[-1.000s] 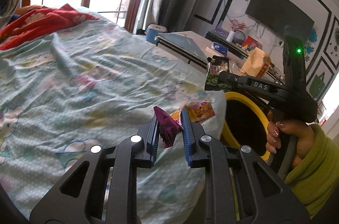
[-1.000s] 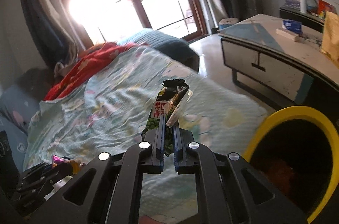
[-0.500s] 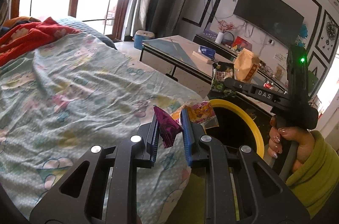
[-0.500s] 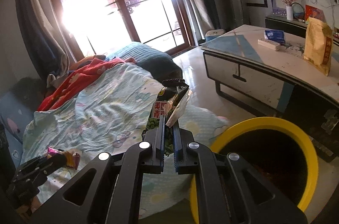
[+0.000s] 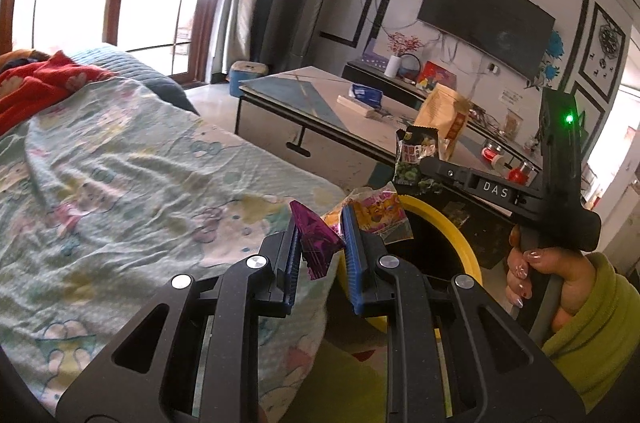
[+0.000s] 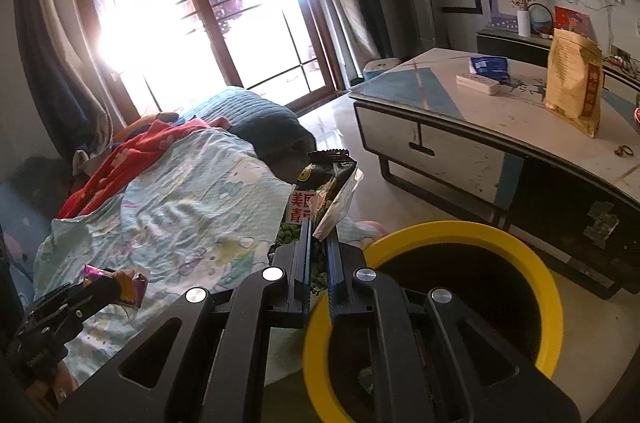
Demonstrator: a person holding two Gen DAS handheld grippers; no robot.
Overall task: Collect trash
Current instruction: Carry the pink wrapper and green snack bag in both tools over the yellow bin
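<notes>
two grippers: the left gripper [image 5: 322, 243] and the right gripper [image 6: 318, 255]. three wrappers: one purple wrapper [image 5: 316, 239] and one yellow wrapper [image 5: 378, 213], both in the left one, and one green packet [image 6: 322, 195] in the right one. one yellow bin [image 6: 552, 303]. one hand [image 5: 548, 279] in one green sleeve [image 5: 592, 335]. one sofa [image 6: 256, 115] with one pale sheet [image 5: 120, 183] and one red blanket [image 6: 132, 159]. one table [image 6: 496, 111] bearing one tan bag [image 6: 574, 79], one blue pack [image 6: 488, 65] and one white box [image 6: 478, 83]. one tv [image 5: 484, 15]. one white vase [image 5: 394, 66]. one window [image 6: 192, 7].
</notes>
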